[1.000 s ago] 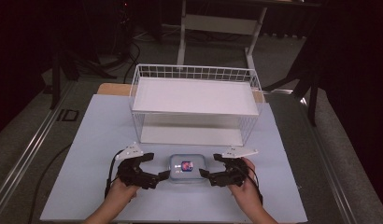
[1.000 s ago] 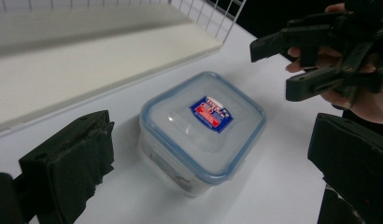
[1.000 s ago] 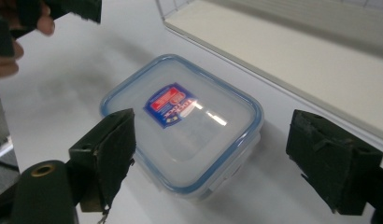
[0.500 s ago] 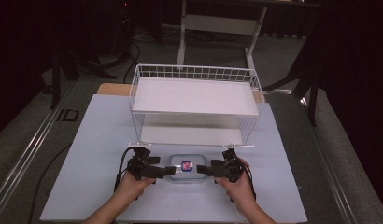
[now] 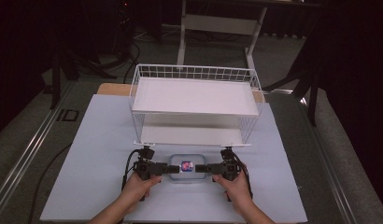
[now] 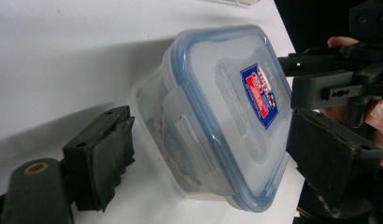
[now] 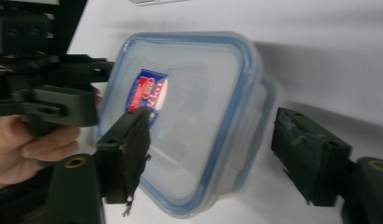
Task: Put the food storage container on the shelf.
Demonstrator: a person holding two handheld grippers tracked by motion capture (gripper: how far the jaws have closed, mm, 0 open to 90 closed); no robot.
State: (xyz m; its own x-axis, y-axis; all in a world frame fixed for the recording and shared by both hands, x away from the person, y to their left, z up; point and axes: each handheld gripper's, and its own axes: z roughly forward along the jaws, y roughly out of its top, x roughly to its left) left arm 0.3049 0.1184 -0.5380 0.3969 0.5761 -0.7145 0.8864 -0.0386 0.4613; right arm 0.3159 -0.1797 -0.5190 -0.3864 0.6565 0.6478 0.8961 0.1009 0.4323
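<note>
A pale worktop (image 5: 87, 154) sits in a dark room, with a white wire rack (image 5: 194, 107) at its middle. In front of the rack lies the box (image 5: 186, 168), long axis running left to right, lid up. It is clear plastic with a blue-rimmed lid and a red-blue label. Left claw (image 5: 167, 169) and right claw (image 5: 203, 168) straddle its ends; their jaws have just been closing, pads not yet pressing.
</note>
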